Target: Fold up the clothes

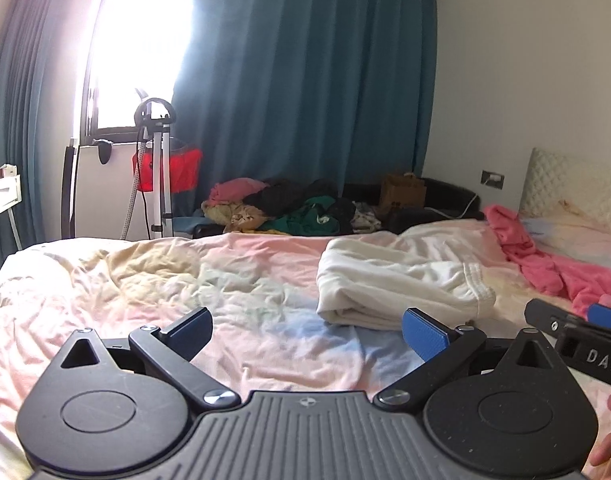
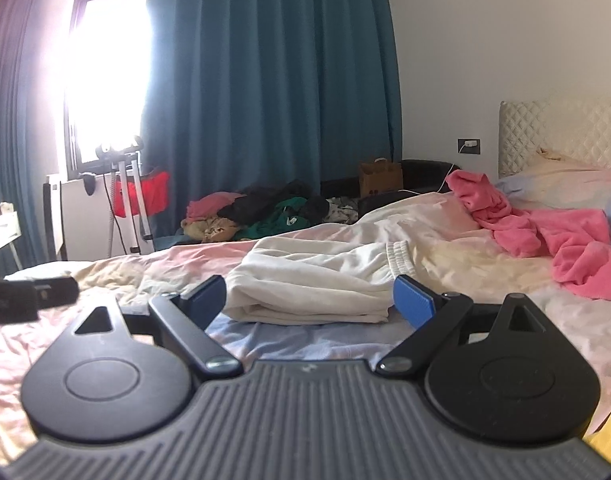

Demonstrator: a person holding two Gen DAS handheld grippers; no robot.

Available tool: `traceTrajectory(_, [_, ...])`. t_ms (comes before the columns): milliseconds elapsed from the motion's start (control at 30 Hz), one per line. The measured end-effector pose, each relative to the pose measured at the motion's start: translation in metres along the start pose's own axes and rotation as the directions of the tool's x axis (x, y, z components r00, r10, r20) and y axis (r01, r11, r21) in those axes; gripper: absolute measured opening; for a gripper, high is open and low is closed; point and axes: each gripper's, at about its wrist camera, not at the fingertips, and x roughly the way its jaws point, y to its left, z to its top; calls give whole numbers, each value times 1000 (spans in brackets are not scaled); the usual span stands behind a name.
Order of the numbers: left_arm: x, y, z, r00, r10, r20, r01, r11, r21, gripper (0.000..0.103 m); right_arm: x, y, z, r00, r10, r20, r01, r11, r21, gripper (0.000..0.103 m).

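- Left wrist view shows your left gripper [image 1: 307, 330] with jaws wide and empty above the bed sheet [image 1: 145, 288]; the folded white garment [image 1: 397, 288] lies ahead to its right.
- Right wrist view puts your right gripper [image 2: 309, 302], jaws wide, just before that garment [image 2: 317, 280].
- Only there is the pink garment [image 2: 545, 236] shown almost whole; the left view cuts it off.

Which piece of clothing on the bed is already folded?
The white garment, lying flat in stacked layers just ahead of the open right tool. The pink garment near the headboard is crumpled.
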Motion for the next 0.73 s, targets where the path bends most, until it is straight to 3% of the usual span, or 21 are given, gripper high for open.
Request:
traceTrajectory(533, [8, -2, -13, 1000, -5, -12, 5, 1000, -28, 103, 7, -10, -4, 999, -23, -38, 25, 999, 38, 92])
traceTrajectory(733, [8, -1, -16, 999, -37, -10, 37, 999, -41, 103, 8, -6, -6, 998, -26, -50, 27, 999, 18, 92])
